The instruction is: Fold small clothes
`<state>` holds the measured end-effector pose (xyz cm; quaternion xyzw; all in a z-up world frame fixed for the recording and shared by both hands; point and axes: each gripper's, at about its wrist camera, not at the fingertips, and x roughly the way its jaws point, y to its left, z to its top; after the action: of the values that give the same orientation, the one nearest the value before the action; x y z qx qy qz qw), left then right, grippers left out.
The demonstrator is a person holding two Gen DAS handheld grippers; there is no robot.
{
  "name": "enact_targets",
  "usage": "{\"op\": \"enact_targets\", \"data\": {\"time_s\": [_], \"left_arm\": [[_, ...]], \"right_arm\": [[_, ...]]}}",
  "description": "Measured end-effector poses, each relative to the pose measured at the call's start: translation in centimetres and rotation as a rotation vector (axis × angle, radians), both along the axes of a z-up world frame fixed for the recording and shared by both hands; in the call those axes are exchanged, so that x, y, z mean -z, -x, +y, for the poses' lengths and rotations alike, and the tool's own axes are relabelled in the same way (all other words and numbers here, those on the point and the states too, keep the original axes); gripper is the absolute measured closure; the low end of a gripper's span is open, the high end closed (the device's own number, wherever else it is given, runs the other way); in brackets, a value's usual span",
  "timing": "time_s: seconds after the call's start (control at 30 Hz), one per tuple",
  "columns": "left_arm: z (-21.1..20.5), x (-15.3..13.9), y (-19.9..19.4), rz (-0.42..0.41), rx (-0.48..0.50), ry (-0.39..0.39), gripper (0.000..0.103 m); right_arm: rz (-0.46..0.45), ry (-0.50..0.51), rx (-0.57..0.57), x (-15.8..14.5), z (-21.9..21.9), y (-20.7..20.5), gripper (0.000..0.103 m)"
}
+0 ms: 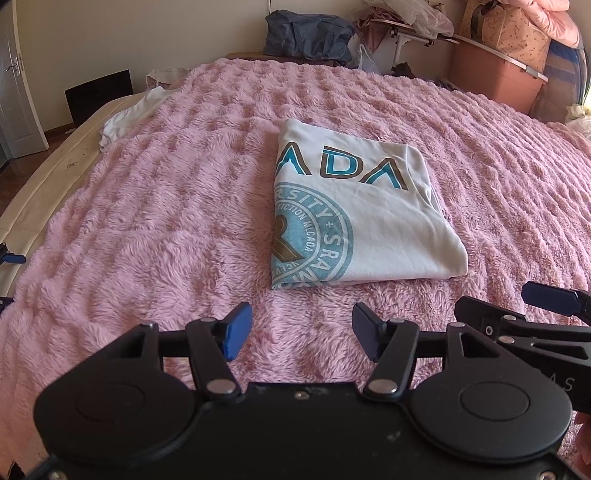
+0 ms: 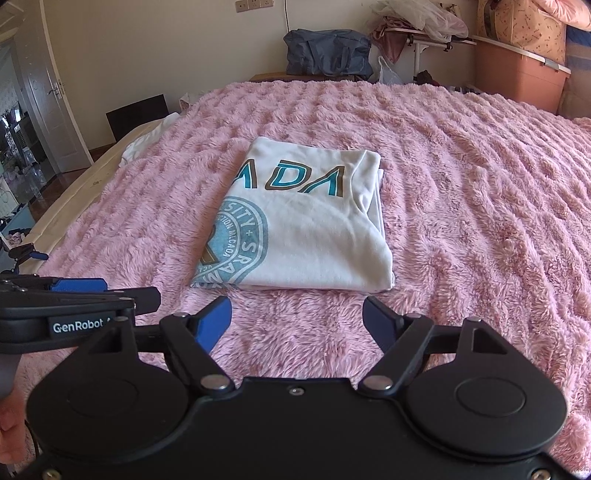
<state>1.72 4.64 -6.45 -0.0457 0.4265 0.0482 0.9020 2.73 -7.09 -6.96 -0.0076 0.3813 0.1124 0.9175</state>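
A white T-shirt [image 1: 369, 218] with teal and brown print lies folded into a neat rectangle on the pink fluffy blanket [image 1: 166, 221]; it also shows in the right wrist view [image 2: 314, 229]. My left gripper [image 1: 302, 336] is open and empty, held just short of the shirt's near edge. My right gripper [image 2: 297, 325] is open and empty, also just short of the near edge. The right gripper shows at the right of the left wrist view [image 1: 546, 314], and the left gripper at the left of the right wrist view [image 2: 74, 295].
A crumpled white garment [image 1: 129, 114] lies at the blanket's far left edge. Beyond the bed are a dark blue bag [image 1: 306, 33], a pink storage box [image 1: 495, 77] and piled bedding. A door [image 2: 48, 103] stands at the left.
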Motion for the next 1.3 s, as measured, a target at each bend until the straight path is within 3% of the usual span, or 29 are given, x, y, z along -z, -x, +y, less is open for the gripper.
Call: {"op": "enact_targets", "data": {"time_s": [1.3], "left_arm": [[0.0,1.5,-0.7,0.067,0.012,-0.019,0.039]], "right_arm": [[0.012,-0.007,-0.002,0.2,0.1,-0.2,0.021]]}}
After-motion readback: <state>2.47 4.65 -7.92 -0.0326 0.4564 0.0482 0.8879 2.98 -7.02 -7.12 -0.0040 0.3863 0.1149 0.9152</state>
